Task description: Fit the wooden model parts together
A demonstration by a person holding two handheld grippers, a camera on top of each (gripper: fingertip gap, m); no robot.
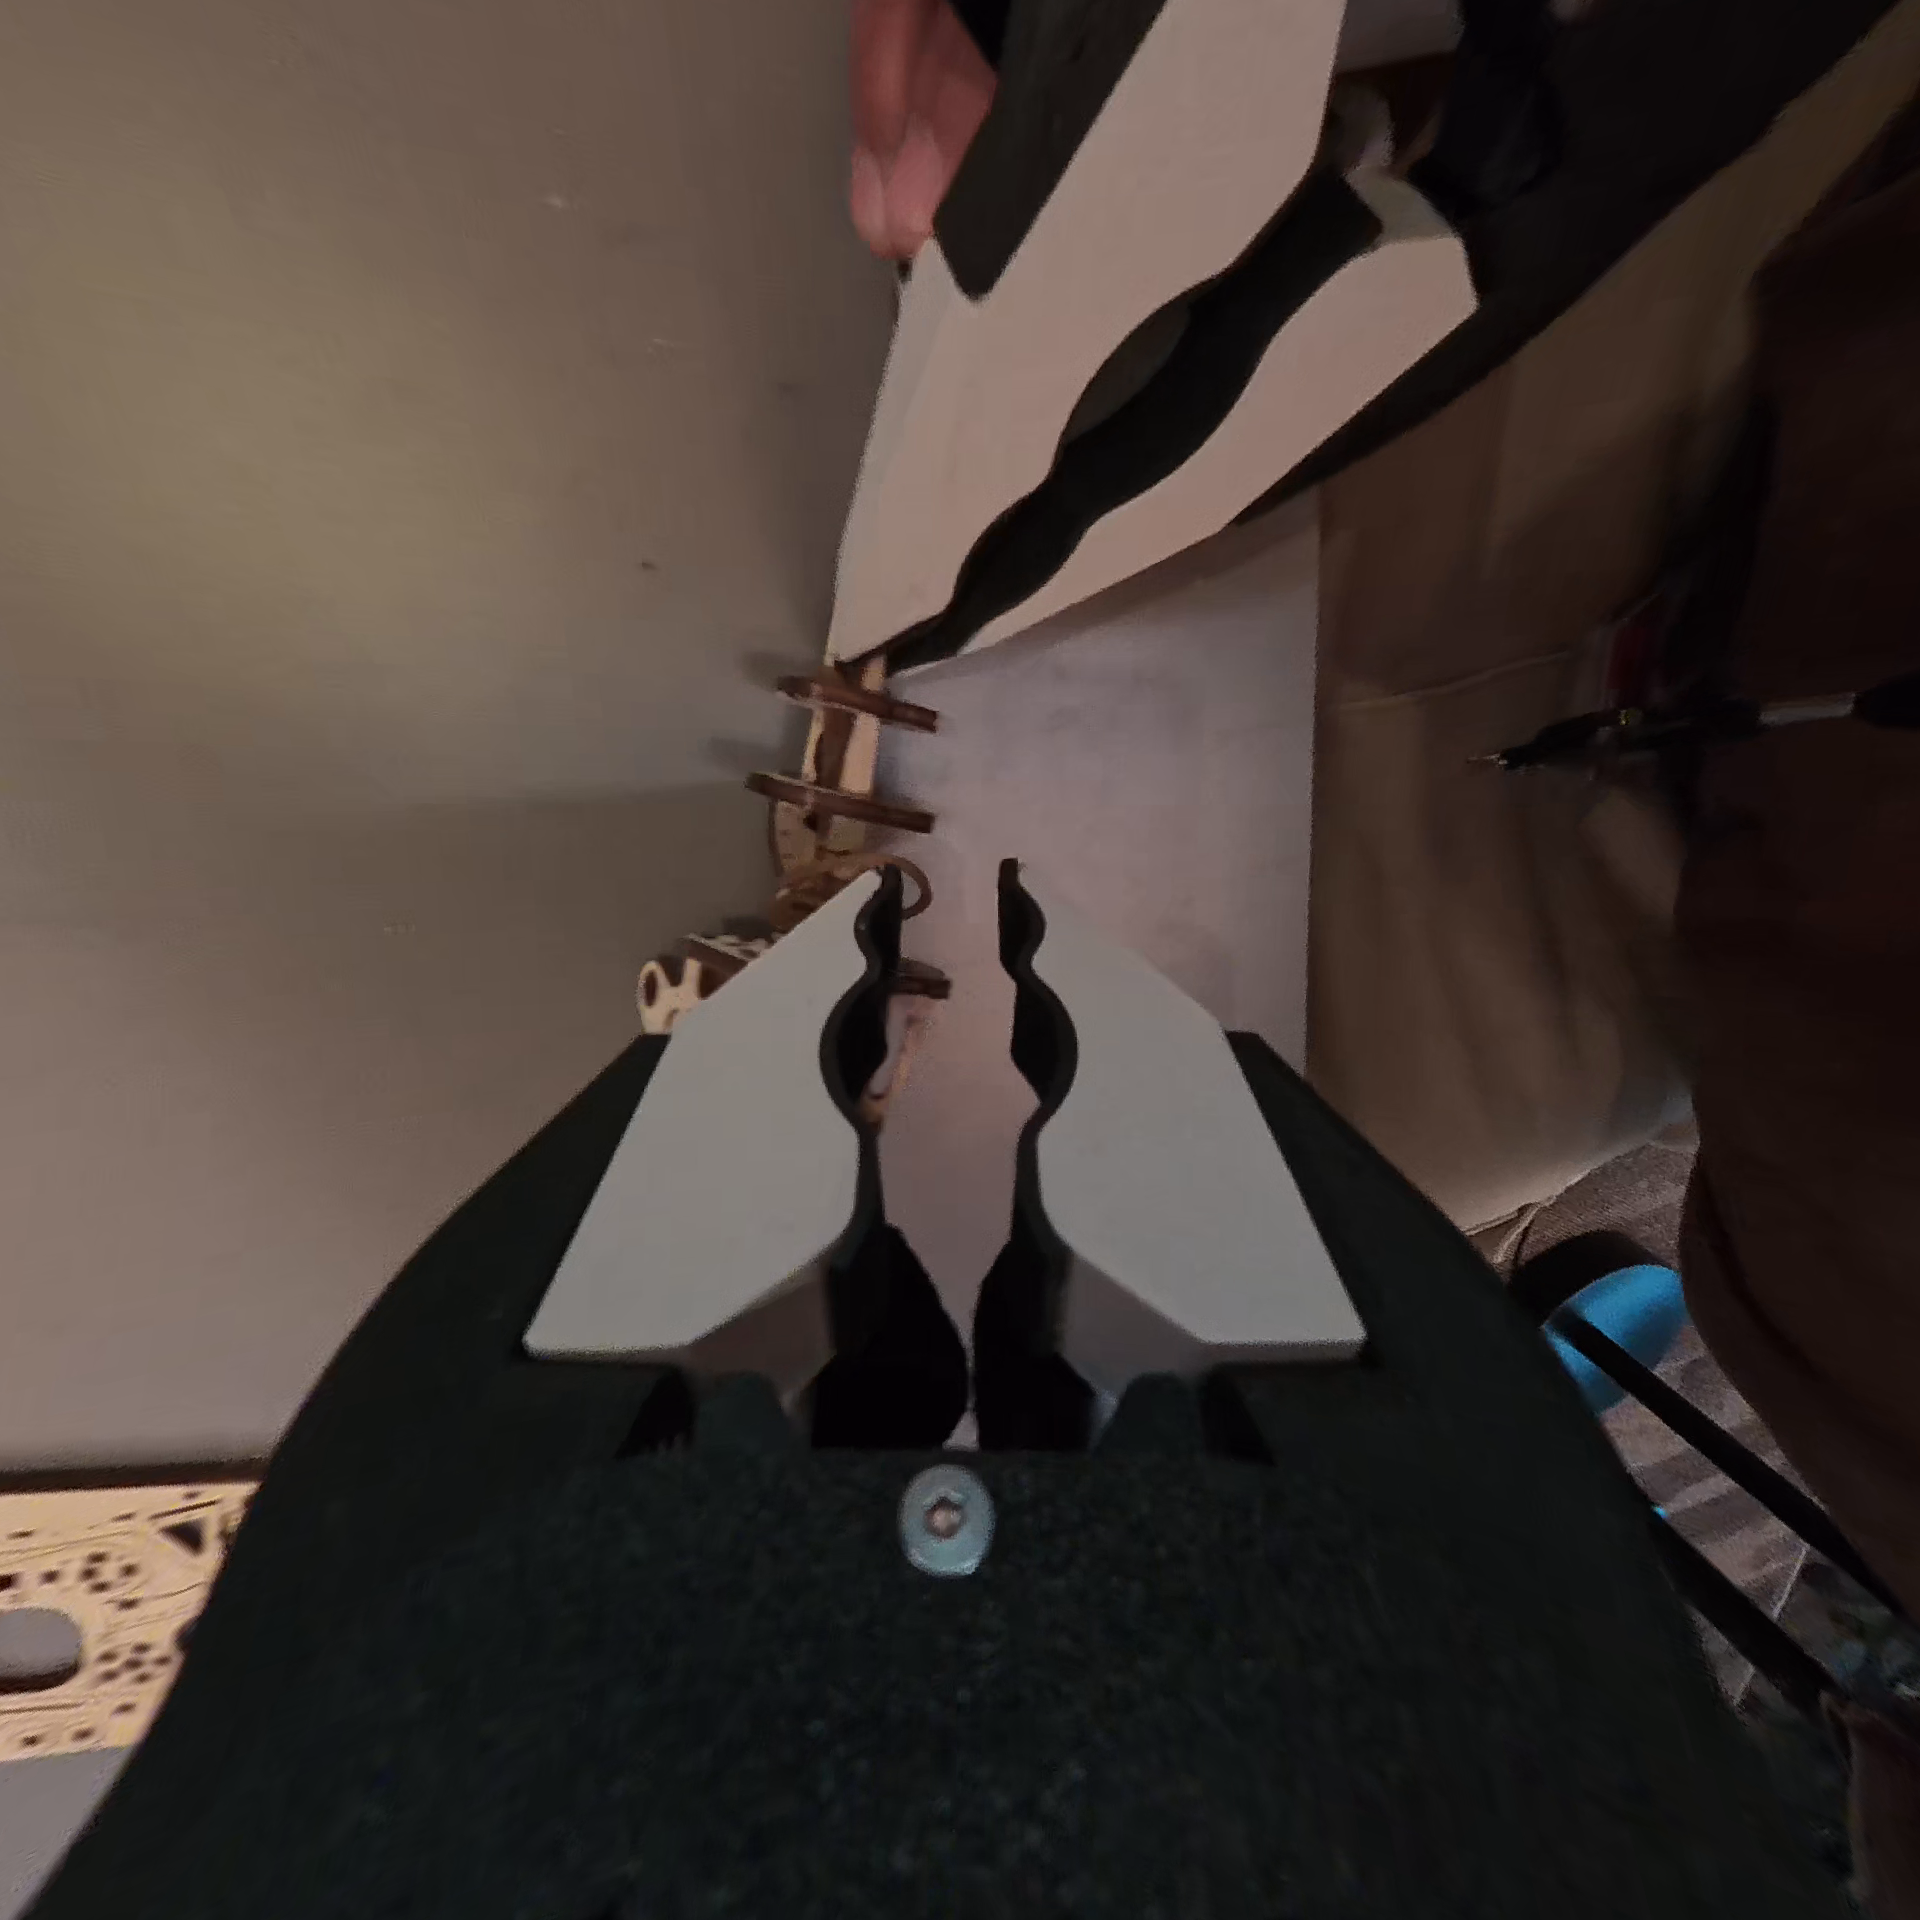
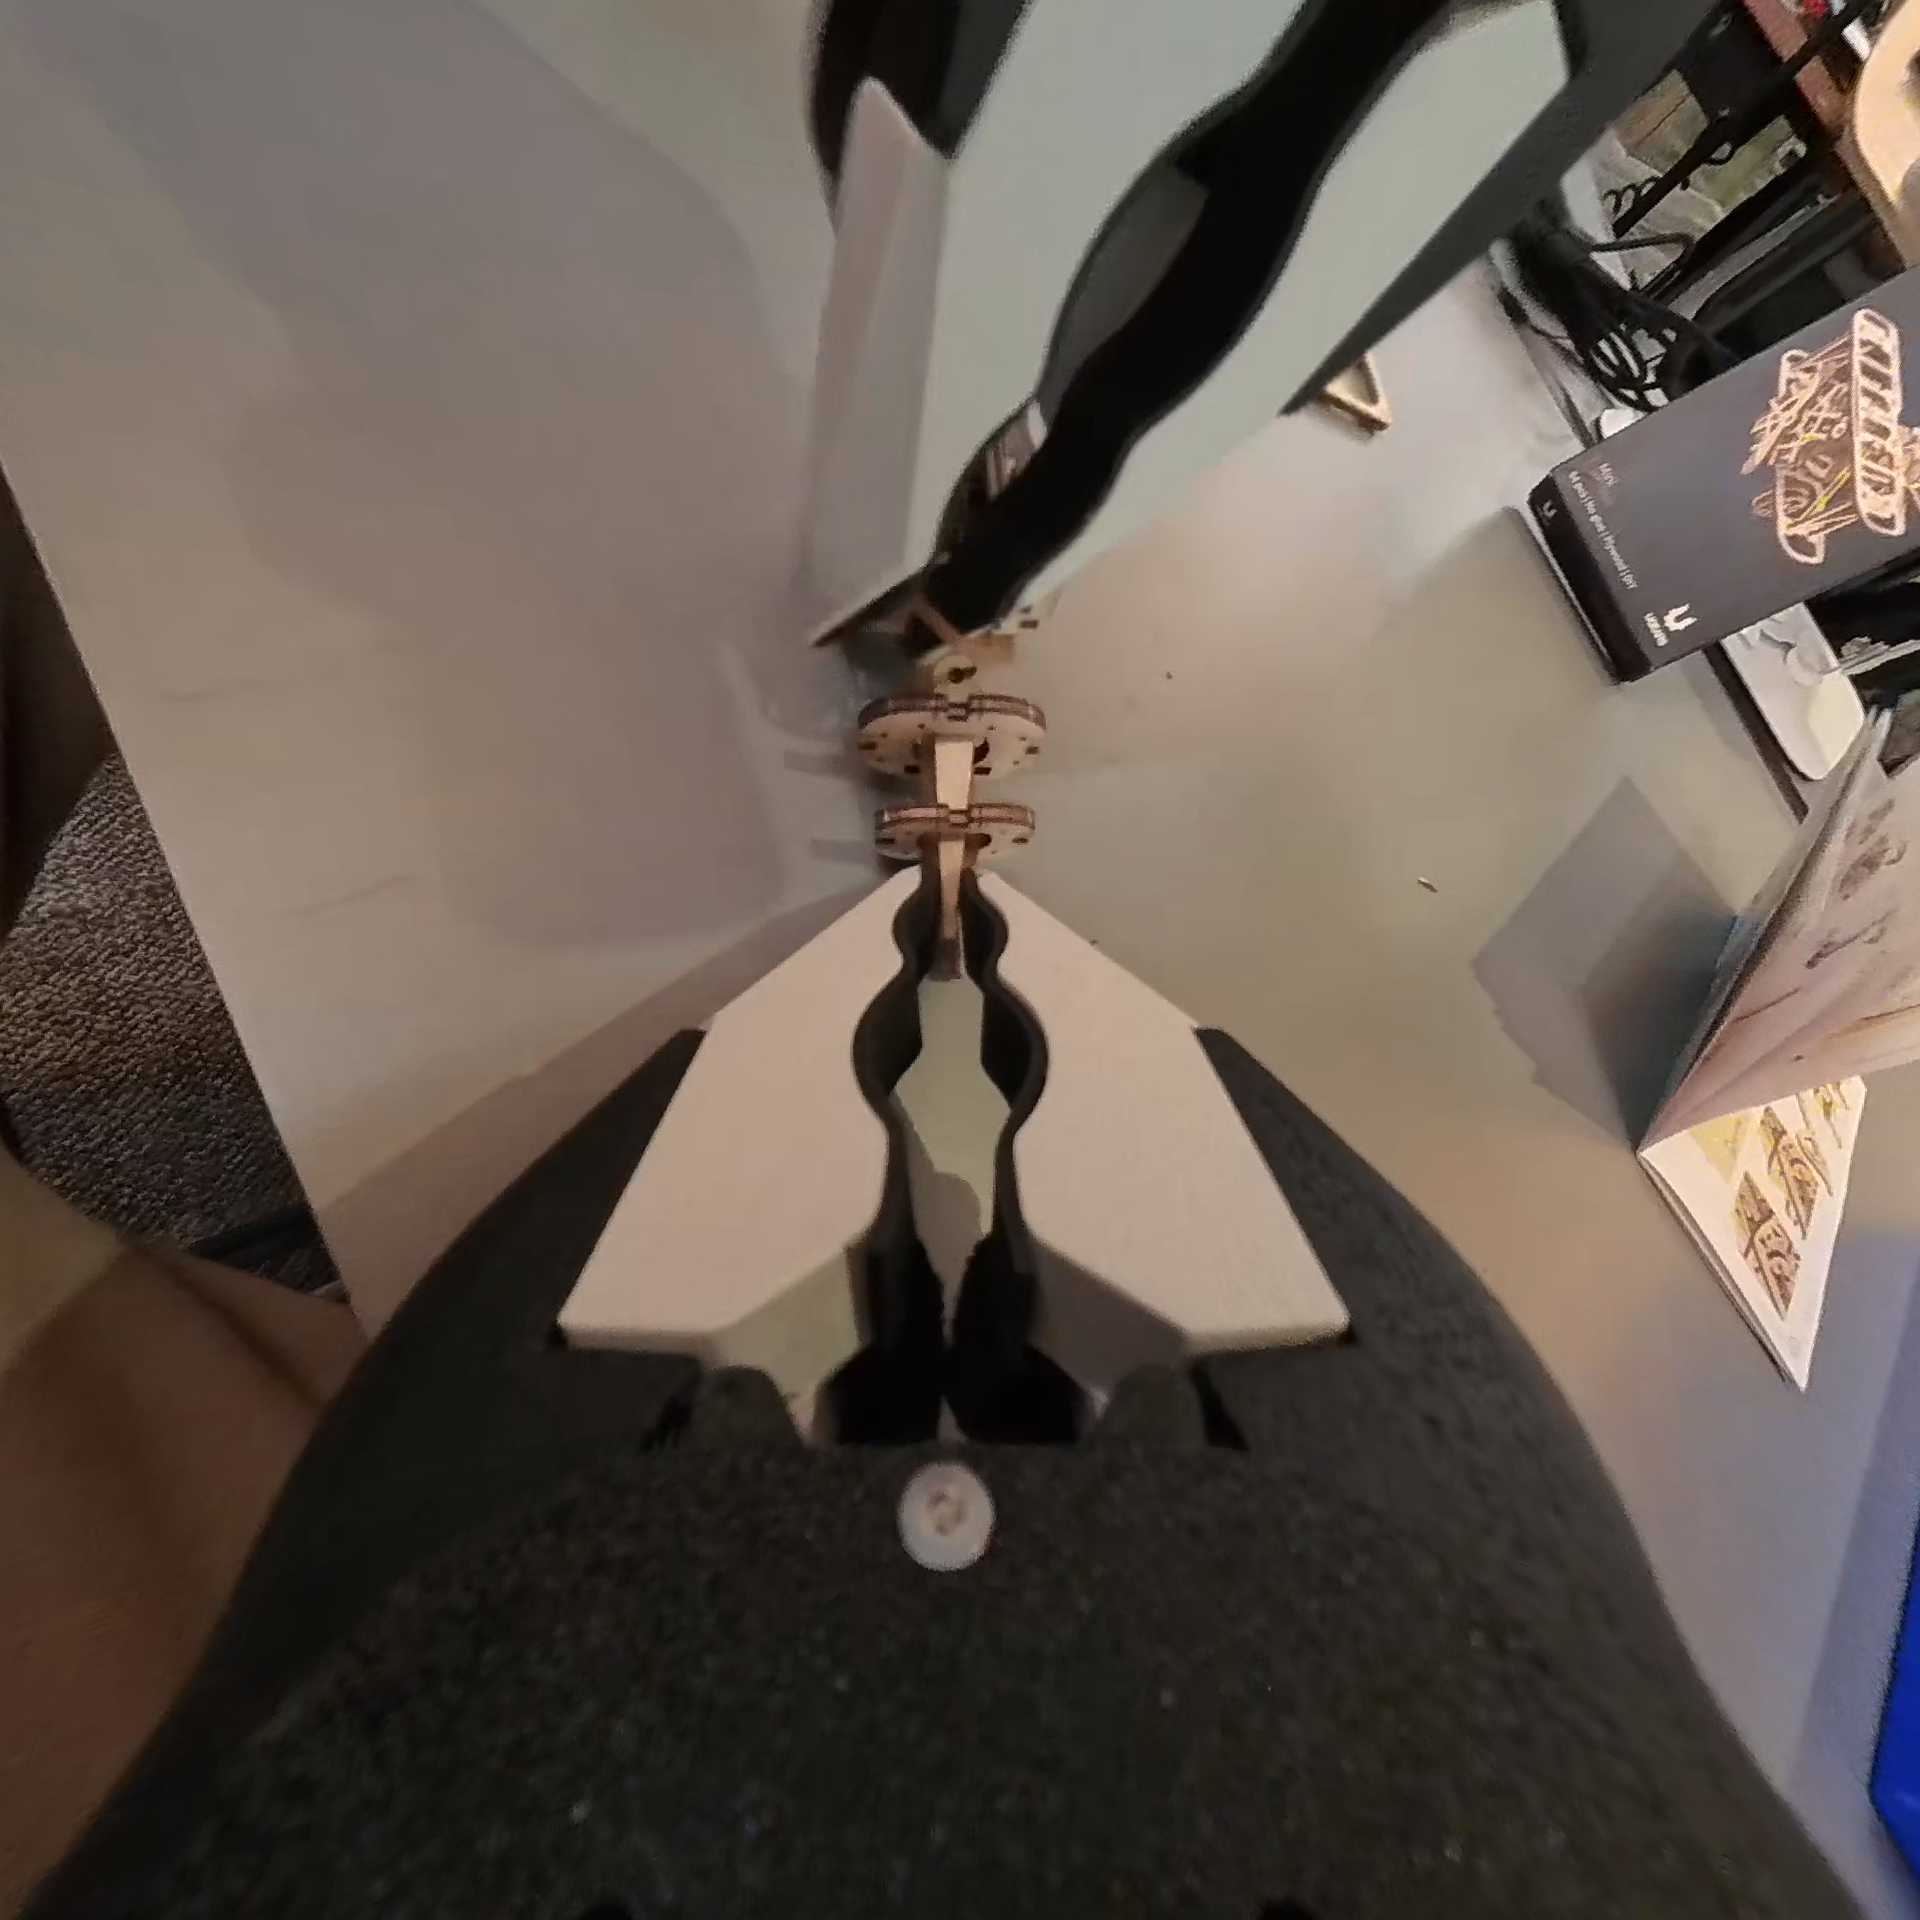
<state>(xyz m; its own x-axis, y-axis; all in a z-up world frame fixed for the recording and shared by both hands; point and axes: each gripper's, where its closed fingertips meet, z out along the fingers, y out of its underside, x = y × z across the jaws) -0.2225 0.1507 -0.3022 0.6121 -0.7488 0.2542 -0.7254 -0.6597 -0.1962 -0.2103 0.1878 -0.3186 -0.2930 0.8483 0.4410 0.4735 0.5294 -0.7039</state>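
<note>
The wooden model (image 2: 951, 740) is a thin light spine strip with two round slotted discs across it, held just above the white table (image 2: 416, 520). My right gripper (image 2: 945, 885) is shut on the near end of the strip. In the left wrist view the model (image 1: 840, 750) shows edge-on, with the right gripper (image 1: 871, 665) coming down from above onto its far end. My left gripper (image 1: 948, 871) is open with bare table between its fingers. The model's lower part lies just left of and behind its left finger (image 1: 748, 1091). The left gripper (image 2: 956, 623) also shows at the model's far end.
A dark kit box (image 2: 1766, 499) and an open instruction booklet (image 2: 1787, 1091) stand at the right of the table. A small wooden triangle (image 2: 1356, 400) lies behind. A punched-out wooden sheet (image 1: 104, 1600) lies at the lower left. A hand (image 1: 904, 125) holds the right gripper. My right fingertips sit around 5 cm from my left ones.
</note>
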